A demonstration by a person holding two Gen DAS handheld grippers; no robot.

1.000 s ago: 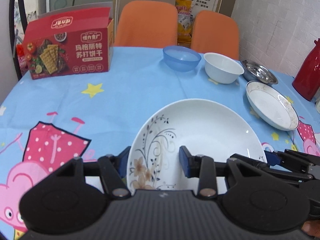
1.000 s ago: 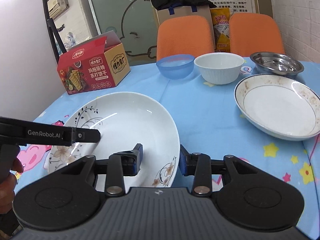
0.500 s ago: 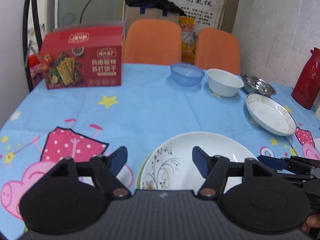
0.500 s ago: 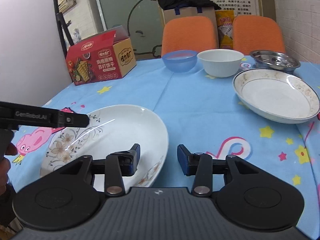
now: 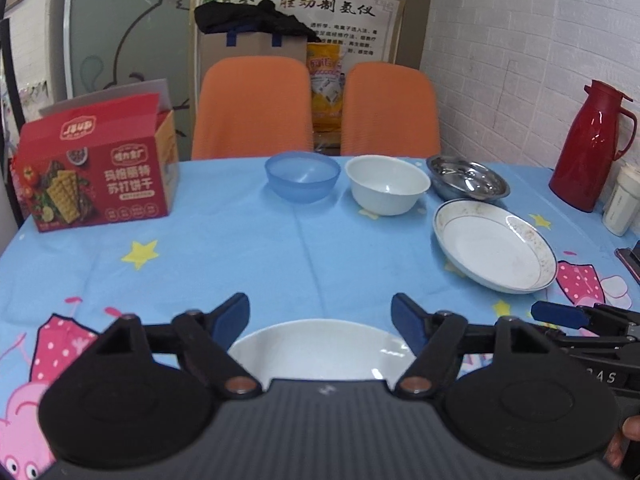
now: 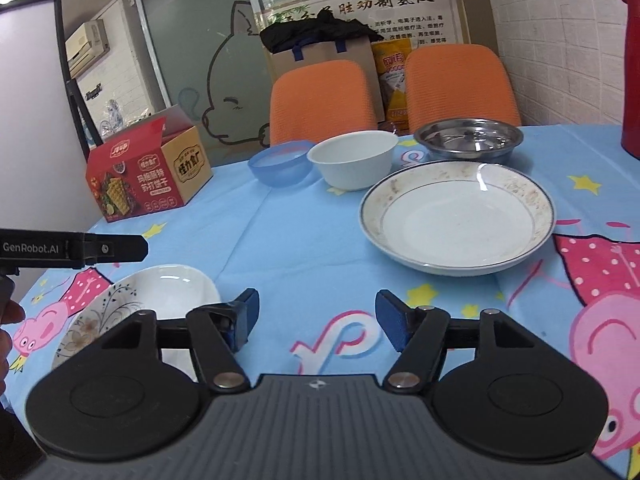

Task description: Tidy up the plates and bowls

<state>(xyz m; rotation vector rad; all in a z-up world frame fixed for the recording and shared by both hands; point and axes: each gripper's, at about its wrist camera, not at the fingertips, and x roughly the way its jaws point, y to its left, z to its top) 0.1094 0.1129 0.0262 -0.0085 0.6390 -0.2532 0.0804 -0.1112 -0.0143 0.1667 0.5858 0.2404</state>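
Note:
A white plate with a floral rim (image 6: 160, 300) lies on the blue tablecloth near the front edge; its far part shows in the left wrist view (image 5: 320, 352). My left gripper (image 5: 320, 318) is open and empty, above and behind that plate. My right gripper (image 6: 316, 320) is open and empty, to the right of the plate. Further back are a white plate with a dark rim line (image 6: 456, 216) (image 5: 494, 246), a blue bowl (image 5: 302, 176) (image 6: 280, 168), a white bowl (image 5: 387, 184) (image 6: 352, 164) and a steel dish (image 5: 467, 178) (image 6: 468, 140).
A red cracker box (image 5: 94, 168) stands at the back left. A red thermos (image 5: 592, 148) and a white cup (image 5: 622, 204) stand at the right. Two orange chairs (image 5: 252, 108) are behind the table. The left gripper's body (image 6: 72, 248) reaches in from the left in the right wrist view.
Both grippers have opened wider and pulled back from the floral plate, which now lies free on the table. The views have risen and show more of the table.

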